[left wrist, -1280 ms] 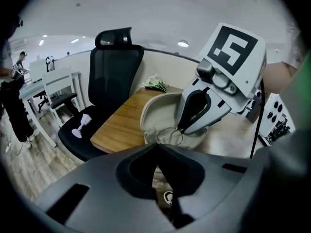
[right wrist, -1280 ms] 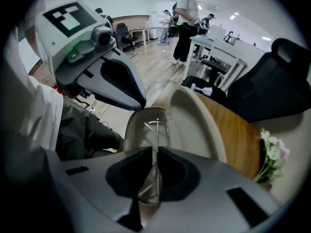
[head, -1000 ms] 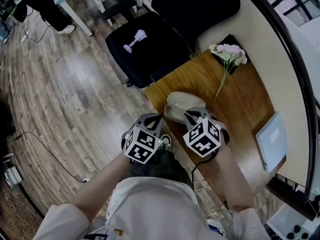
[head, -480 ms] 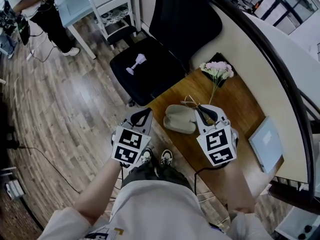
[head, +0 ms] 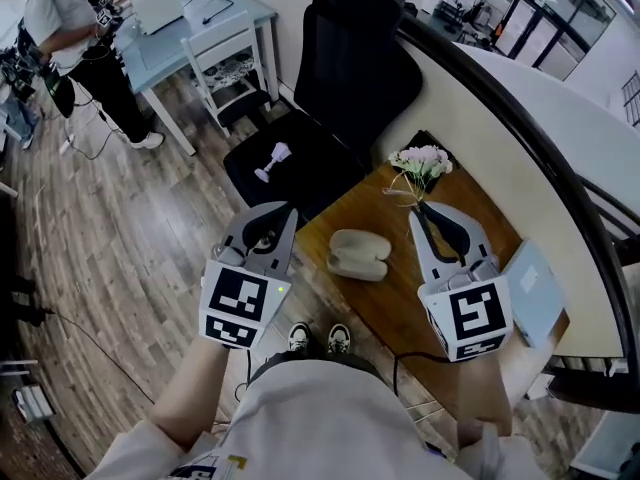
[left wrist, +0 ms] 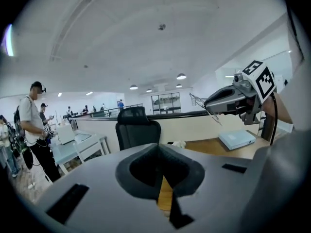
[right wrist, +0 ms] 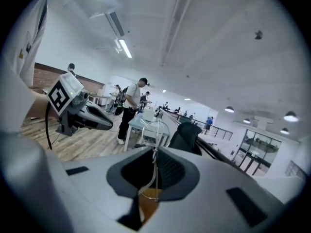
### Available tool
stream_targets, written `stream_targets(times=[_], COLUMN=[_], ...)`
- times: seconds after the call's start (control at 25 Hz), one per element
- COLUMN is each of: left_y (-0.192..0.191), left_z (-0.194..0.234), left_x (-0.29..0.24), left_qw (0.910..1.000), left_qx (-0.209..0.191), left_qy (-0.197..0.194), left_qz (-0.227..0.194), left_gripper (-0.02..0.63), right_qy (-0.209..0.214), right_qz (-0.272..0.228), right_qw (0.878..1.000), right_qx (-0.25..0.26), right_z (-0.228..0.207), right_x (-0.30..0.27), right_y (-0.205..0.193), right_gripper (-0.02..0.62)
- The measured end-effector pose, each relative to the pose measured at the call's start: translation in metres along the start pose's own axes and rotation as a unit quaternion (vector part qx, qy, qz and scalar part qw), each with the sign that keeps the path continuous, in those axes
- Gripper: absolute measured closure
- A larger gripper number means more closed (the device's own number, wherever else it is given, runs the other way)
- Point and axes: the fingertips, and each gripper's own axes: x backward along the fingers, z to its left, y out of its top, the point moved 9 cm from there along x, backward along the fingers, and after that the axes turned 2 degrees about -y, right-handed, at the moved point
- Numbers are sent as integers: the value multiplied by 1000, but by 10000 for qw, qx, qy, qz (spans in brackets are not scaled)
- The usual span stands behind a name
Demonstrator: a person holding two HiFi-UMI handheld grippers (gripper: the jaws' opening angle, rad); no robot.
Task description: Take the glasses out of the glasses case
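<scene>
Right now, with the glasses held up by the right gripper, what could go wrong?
The right gripper pinches the glasses by a thin part of the frame, so they might slip or bend. They hang above the table, so a fall could damage them. The flowers are close; a swing might catch them.

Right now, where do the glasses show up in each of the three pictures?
Head view: the glasses are at the tip of the right gripper, in the middle, just below the pink flowers.
Left gripper view: upper right, a thin wire frame hanging from the right gripper's tip.
Right gripper view: dead centre, pinched between its jaws.
Shared landmark: the black office chair.
</scene>
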Motion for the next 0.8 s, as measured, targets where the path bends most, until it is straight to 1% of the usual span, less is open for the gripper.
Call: stream_targets(times=[0.16,0.28,0.36,0.52,0.6,0.68,0.8], left_y=[27,41,50,64,66,65,64], left_z=[2,2,2,-1,-2,-1,-1], left_x=[18,30,39,55,63,69,76], left_qw=[9991,9978,9967,9946,9940,9936,9928], left_qx=[-139,-269,-360,-395,-419,-431,-335], left_qy=[66,127,178,201,215,243,347], left_qz=[-388,-584,-708,-942,-984,-1016,-1097], left_gripper=[603,603,603,603,603,603,603], right_qy=[-233,-377,-478,-620,-651,-657,-552], right_qz=[-454,-742,-958,-1360,-1473,-1525,-1473], right_qw=[9987,9965,9941,9865,9836,9825,9830], right_qx=[-17,-57,-193,-675,-815,-847,-942], right_z=[-2,-1,-3,-5,-2,2,6], right_x=[25,40,50,73,81,86,90], right_y=[29,45,51,57,56,55,51], right_gripper=[558,558,558,558,560,560,560])
